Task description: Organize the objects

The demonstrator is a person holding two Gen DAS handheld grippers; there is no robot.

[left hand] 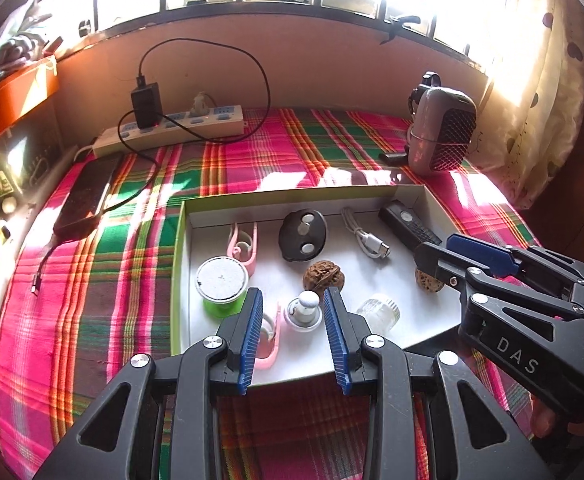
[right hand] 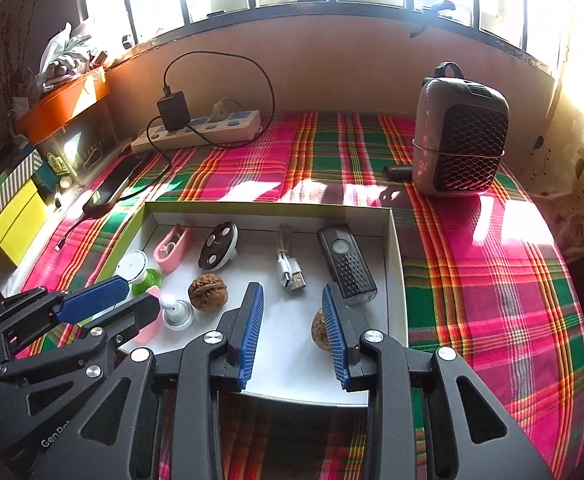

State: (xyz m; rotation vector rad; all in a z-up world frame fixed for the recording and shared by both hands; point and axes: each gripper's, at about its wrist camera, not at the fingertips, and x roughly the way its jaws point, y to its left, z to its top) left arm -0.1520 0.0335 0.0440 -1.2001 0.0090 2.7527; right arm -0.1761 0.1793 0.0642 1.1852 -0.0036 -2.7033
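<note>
Both tongs are hovering above a shallow white cardboard tray [left hand: 420, 194] lying on the plaid pink-and-green cloth [right hand: 492, 280] of the table. The left tongs [left hand: 292, 314] are standing parted, gripping nothing, with a small white knobbed bottle [left hand: 303, 312] showing between them below. The right tongs [right hand: 292, 306] are also standing apart and empty, a brown wrinkled walnut [right hand: 318, 330] lying in the tray just beside their right pad. A second walnut [right hand: 208, 291] is resting mid-tray.

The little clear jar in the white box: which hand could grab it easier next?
Probably left. The clear jar sits just beside the left tool, whose open jaws hang over that near part of the white box. The right tool hangs by a walnut instead.
</note>
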